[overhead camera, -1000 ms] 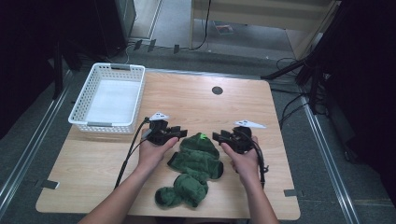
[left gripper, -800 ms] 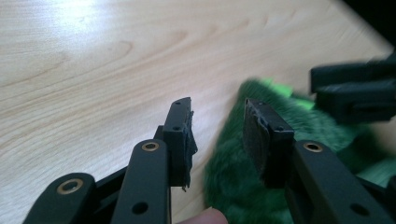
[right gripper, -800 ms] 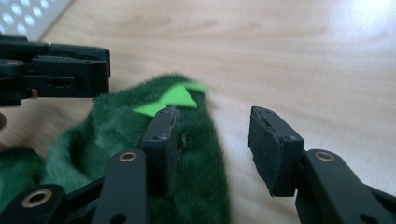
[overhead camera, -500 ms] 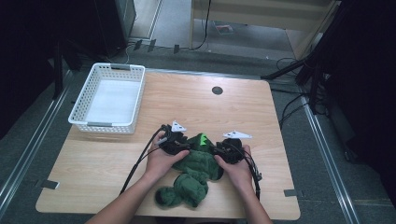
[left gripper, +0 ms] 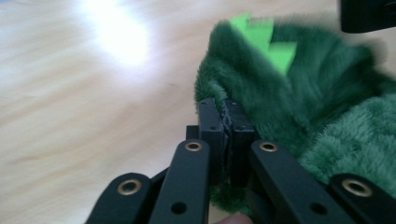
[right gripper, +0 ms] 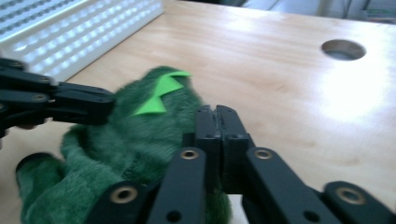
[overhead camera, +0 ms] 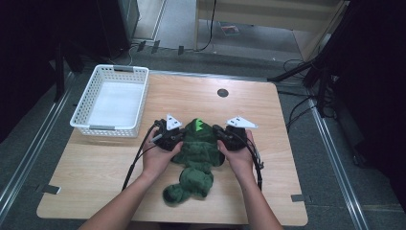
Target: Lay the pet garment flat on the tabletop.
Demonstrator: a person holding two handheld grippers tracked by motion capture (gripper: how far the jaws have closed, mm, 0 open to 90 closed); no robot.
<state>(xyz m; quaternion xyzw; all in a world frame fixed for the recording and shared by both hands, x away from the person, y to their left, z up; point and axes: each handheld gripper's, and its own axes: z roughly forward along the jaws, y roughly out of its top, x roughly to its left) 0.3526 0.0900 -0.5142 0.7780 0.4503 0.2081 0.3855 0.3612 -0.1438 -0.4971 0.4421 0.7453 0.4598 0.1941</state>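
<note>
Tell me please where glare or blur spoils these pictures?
Left gripper view: a white glare patch on the pale wooden table, and the green plush dinosaur toy looks motion-blurred. Right gripper view: milder glare on the table near the round hole; the white plastic basket is soft. High view: sharp, dark surroundings.

One green plush toy (overhead camera: 197, 152) lies on the counter (overhead camera: 268, 191), between two hands. It carries two bright green felt spikes (left gripper: 268, 39) near its far end. One white basket (overhead camera: 111, 100) stands at the far left of the counter. Two grippers are there: the left gripper (overhead camera: 173, 136) and the right gripper (overhead camera: 229, 135). One round hole (overhead camera: 222, 92) sits in the counter's far side. Each gripper bears one grey plate (overhead camera: 242, 122).
</note>
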